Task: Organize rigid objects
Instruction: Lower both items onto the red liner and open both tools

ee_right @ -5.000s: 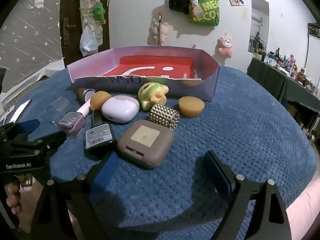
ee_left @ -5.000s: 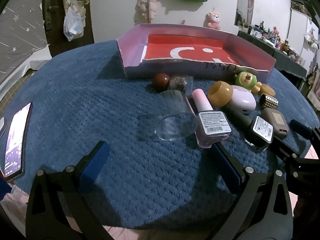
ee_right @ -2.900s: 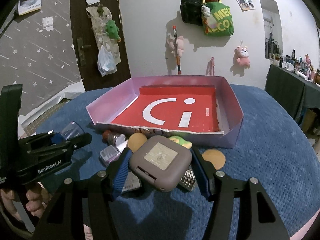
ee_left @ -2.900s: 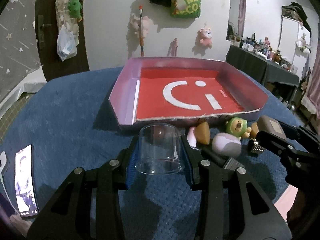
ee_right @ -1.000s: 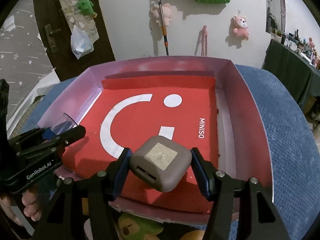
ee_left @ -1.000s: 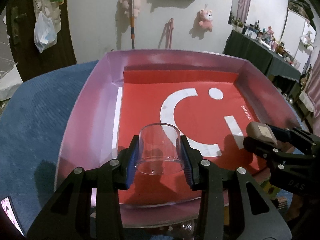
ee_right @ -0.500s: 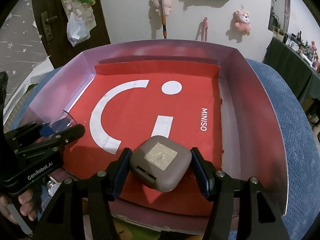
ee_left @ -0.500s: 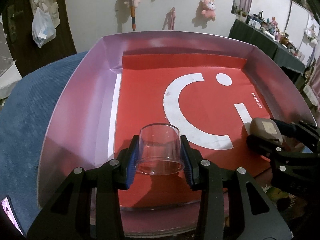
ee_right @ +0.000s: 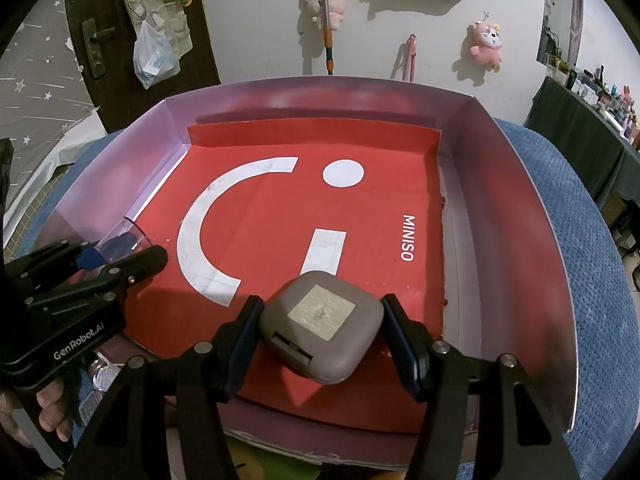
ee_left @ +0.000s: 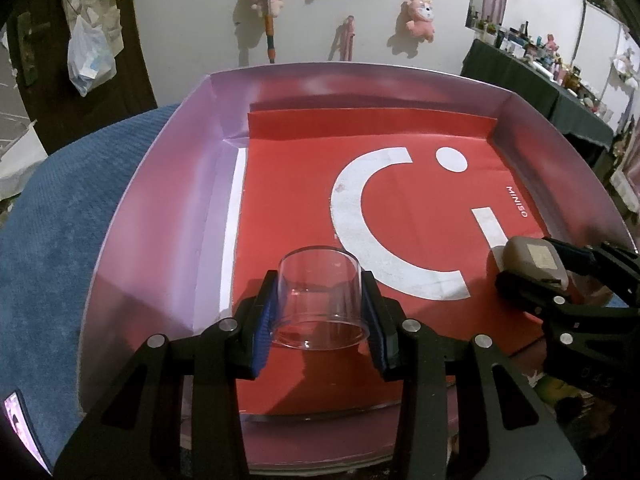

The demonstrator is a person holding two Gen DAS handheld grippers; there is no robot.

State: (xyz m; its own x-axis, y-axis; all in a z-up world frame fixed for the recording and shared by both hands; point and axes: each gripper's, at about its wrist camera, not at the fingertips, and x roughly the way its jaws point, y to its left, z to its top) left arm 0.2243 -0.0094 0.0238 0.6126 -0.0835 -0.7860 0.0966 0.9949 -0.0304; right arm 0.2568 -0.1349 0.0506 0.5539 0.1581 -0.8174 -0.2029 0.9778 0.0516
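The left tongs (ee_left: 320, 316) are clamped on a clear, smooth-walled plastic cylinder cup (ee_left: 320, 294), its blue pads pressing the curved sides. The cup sits upright between them, low over the near left part of a shallow cardboard tray (ee_left: 160, 216) with glossy lilac-pink walls and a matte red floor printed with a white smiling-face mark. In the right wrist view the same cup (ee_right: 120, 240) shows as a clear rim poking from the left tongs (ee_right: 116, 252) at the tray's left wall.

The right tongs (ee_right: 322, 334) grip a taupe, rounded-square plastic case (ee_right: 320, 330) with a pale square label on top, held tilted with one corner toward the camera, above the near right part of the red floor. From the left wrist view the case (ee_left: 532, 258) sits just inside the tray's right wall.

Both tongs point steeply downward into the tray. A person's fingers (ee_right: 52, 412) curl under the left handle. The tray rests on a blue, waffle-textured blanket (ee_right: 592, 280).
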